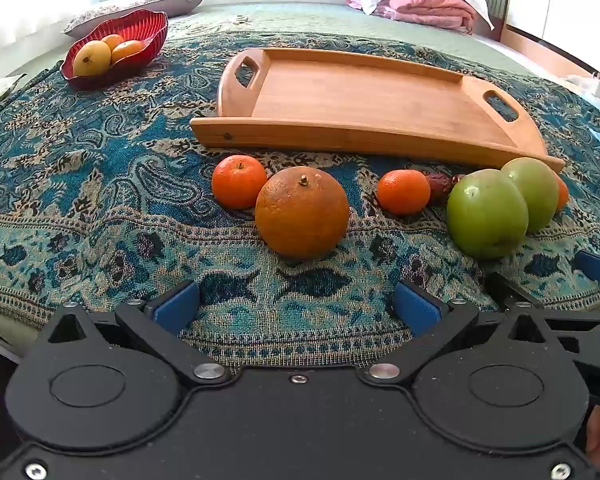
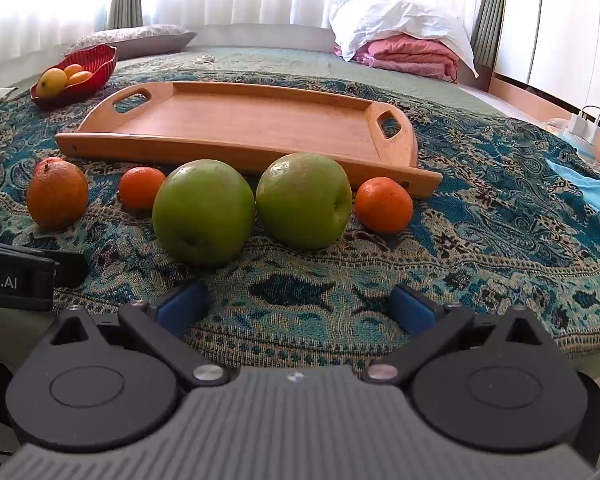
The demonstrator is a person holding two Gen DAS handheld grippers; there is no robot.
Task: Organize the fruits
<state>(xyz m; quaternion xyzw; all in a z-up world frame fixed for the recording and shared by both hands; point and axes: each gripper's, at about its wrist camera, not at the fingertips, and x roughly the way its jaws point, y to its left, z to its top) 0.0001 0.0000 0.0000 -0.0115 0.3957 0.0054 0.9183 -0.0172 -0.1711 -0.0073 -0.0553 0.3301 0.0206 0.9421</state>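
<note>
At the bottom of the left wrist view, the black left gripper [image 1: 296,308] with blue pads stands spread wide with only cloth between its pads. The right gripper [image 2: 296,308], low in its own view, is spread the same way and holds nothing.

Just beyond them, across the middle of both views, loose fruit lies in a row on the blue paisley bedspread [image 1: 100,184]: a large dull-orange orange [image 1: 302,212] at centre, a small bright mandarin [image 1: 239,181] touching its left side, a second small mandarin [image 1: 404,192] to the right, a dark brown date-like fruit [image 1: 438,186] beside that, then two round green apples [image 2: 204,212] [image 2: 303,200] side by side, and a third mandarin [image 2: 384,205] at the right end.

Behind the row, the long bamboo tray with cut-out handles [image 1: 340,136] holds nothing. In the upper left of both views, a red ribbed glass bowl [image 1: 140,26] holds a yellow fruit and two orange ones.

By the look of it, the sorting has hardly begun: every fruit in the row is yet to be picked up.
</note>
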